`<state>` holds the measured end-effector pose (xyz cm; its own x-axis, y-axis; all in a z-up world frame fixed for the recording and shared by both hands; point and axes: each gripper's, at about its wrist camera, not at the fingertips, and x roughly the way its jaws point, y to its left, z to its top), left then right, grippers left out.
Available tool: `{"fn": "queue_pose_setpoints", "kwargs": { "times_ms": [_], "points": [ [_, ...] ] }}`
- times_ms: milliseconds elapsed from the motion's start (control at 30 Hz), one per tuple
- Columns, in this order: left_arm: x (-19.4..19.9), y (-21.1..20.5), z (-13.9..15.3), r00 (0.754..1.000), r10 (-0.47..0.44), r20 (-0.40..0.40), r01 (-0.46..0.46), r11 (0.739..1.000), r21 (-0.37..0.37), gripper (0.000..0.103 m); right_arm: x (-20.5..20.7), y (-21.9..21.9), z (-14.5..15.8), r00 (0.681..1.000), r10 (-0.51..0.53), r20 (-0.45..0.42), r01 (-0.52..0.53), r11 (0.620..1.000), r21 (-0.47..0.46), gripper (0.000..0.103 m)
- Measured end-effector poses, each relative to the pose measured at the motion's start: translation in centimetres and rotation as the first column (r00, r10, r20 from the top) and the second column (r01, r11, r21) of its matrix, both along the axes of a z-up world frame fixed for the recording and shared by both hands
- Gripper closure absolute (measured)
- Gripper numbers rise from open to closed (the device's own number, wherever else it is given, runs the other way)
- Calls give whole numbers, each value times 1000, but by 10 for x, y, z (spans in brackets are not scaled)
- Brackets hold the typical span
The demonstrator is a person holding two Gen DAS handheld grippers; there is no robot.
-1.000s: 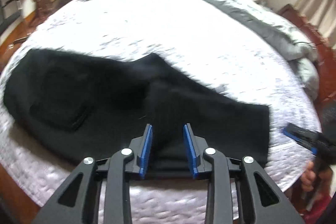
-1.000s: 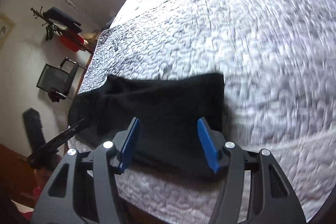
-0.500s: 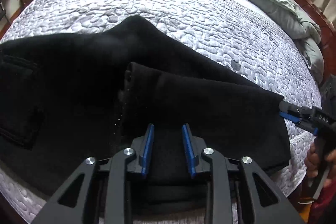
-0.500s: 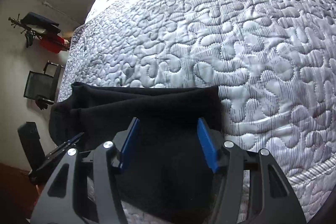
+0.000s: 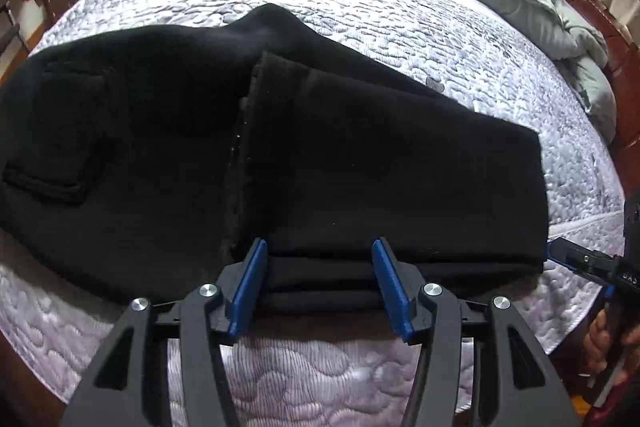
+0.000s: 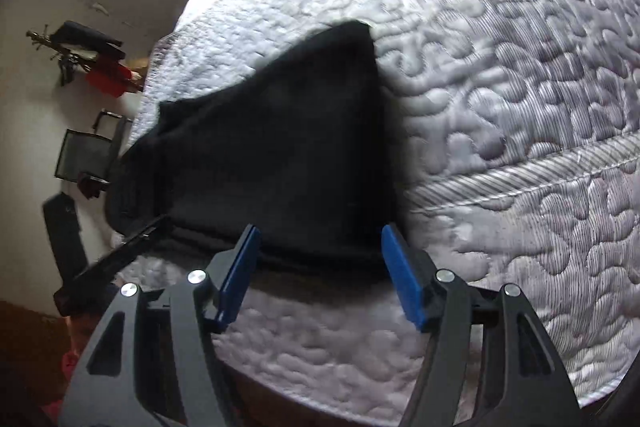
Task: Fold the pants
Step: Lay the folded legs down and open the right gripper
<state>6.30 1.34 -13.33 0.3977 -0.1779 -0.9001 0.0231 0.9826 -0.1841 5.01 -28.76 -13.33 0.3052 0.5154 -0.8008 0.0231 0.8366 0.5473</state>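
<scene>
The black pants (image 5: pixel 280 155) lie on the bed (image 5: pixel 360 11), the legs folded over in 2 layers near its edge. They look soft and floppy (not slippery), best held by the thick near edge. The left gripper (image 5: pixel 320 279) and right gripper (image 6: pixel 320 263) have just been opening; both stand open, holding nothing. The quilted cover is bumpy, and a chair (image 6: pixel 84 155) stands by the wall.

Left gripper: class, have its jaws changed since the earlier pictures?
Yes. The left gripper has just been opening; its jaws stand wider across the black pants edge.
</scene>
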Motion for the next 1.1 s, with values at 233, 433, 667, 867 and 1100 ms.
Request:
{"fn": "queue_pose_setpoints", "kwargs": {
  "times_ms": [233,433,667,867,1100],
  "points": [
    [-14,4,10,999,3,32,-2,1000,-12,43,-9,-8,4,999,-38,29,39,998,-43,39],
    [-16,-4,40,995,-2,104,9,998,-69,42,-10,16,51,992,43,121,-42,999,-10,38],
    [2,-12,-1,1000,-10,-14,10,999,-40,42,4,58,25,993,118,28,-116,990,-75,38],
    [1,-6,2,1000,-12,-11,11,997,-76,42,12,55,11,994,110,15,-109,992,-63,38],
    [-31,63,47,989,125,75,-114,984,-139,40,-2,62,56,984,138,110,-134,990,-41,31]
  ]
}}
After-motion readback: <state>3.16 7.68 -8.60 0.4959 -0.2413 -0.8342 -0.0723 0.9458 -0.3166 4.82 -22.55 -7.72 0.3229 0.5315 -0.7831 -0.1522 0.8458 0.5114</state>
